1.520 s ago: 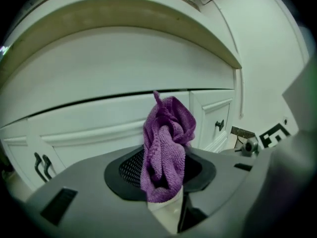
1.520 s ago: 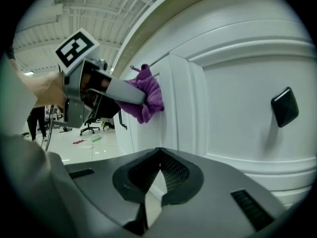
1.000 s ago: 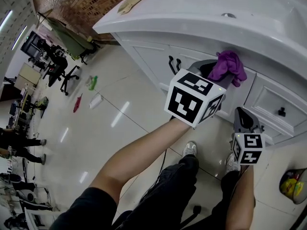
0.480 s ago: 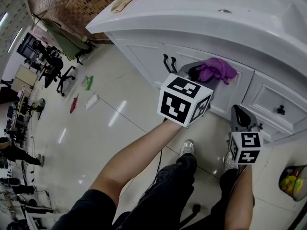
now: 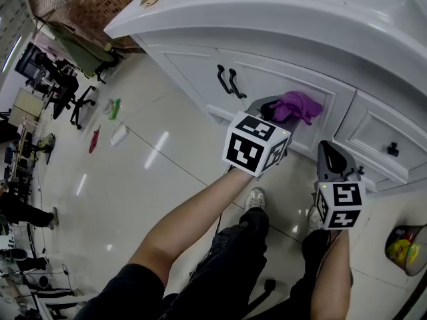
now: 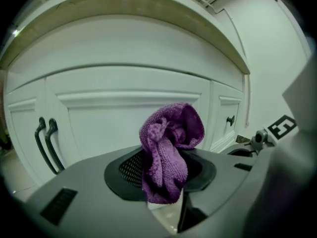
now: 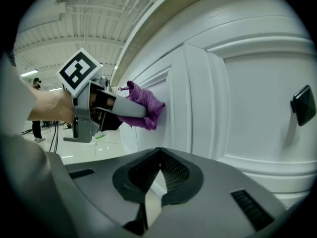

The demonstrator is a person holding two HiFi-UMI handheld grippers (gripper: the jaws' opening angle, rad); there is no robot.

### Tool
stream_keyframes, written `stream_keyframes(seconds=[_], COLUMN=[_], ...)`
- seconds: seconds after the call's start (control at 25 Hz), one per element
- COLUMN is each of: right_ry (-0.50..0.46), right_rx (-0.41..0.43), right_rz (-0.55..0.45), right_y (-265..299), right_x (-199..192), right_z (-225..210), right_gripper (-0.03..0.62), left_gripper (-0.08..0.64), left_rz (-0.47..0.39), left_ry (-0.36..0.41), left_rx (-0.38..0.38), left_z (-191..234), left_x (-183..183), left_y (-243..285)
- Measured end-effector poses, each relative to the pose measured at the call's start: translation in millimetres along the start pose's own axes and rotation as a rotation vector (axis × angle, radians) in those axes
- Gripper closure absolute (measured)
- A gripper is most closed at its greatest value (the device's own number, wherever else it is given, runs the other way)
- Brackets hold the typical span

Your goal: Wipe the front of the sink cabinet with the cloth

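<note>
While the left hand-held gripper (image 5: 275,107) has its jaws clamped on the purple cloth (image 5: 297,105), the bunched fabric is pressed against the white front of the sink cabinet (image 5: 200,69), on a door panel just below the rim of the worktop (image 5: 287,12). In the left gripper view the cloth (image 6: 171,143) stands up out of the tight jaws, its free end folded over toward the door. From the cloth, the pair of black door handles (image 5: 227,82) lies at 10 o'clock and a small black drawer knob (image 5: 393,150) at 4 o'clock. The right hand-held gripper (image 5: 330,153) hangs at 5 o'clock from the cloth, near the cabinet front. Its own view shows the jaws brought together with nothing between them, the knob (image 7: 303,103) at 3 o'clock and the cloth (image 7: 143,105) at 10 o'clock, touching the door. Pale glossy floor (image 5: 133,172) fills the 8 o'clock side of the head view.
</note>
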State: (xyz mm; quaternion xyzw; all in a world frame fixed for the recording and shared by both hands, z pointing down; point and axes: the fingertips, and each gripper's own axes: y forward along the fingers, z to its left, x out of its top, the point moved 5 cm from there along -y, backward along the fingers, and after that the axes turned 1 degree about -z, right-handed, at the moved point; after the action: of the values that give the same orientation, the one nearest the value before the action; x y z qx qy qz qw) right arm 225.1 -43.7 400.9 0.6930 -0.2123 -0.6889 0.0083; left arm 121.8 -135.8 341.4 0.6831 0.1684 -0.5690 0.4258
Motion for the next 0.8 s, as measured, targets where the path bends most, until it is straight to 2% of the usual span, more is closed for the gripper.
stream_keyframes(seconds=[0.52, 0.8], right_ry=[-0.008, -0.014], right_rx=[-0.016, -0.011], right_rz=[0.03, 0.034], right_y=[1, 3], right_x=[-8, -10], right_z=[-5, -3], right_gripper=[0.592, 0.592], left_gripper=[0.411, 0.411], left_rz=[0.154, 0.244], left_ry=[-0.1, -0.155], left_rx=[-0.019, 0.003], left_z=[7, 12], left_x=[-108, -167], left_y=[49, 72])
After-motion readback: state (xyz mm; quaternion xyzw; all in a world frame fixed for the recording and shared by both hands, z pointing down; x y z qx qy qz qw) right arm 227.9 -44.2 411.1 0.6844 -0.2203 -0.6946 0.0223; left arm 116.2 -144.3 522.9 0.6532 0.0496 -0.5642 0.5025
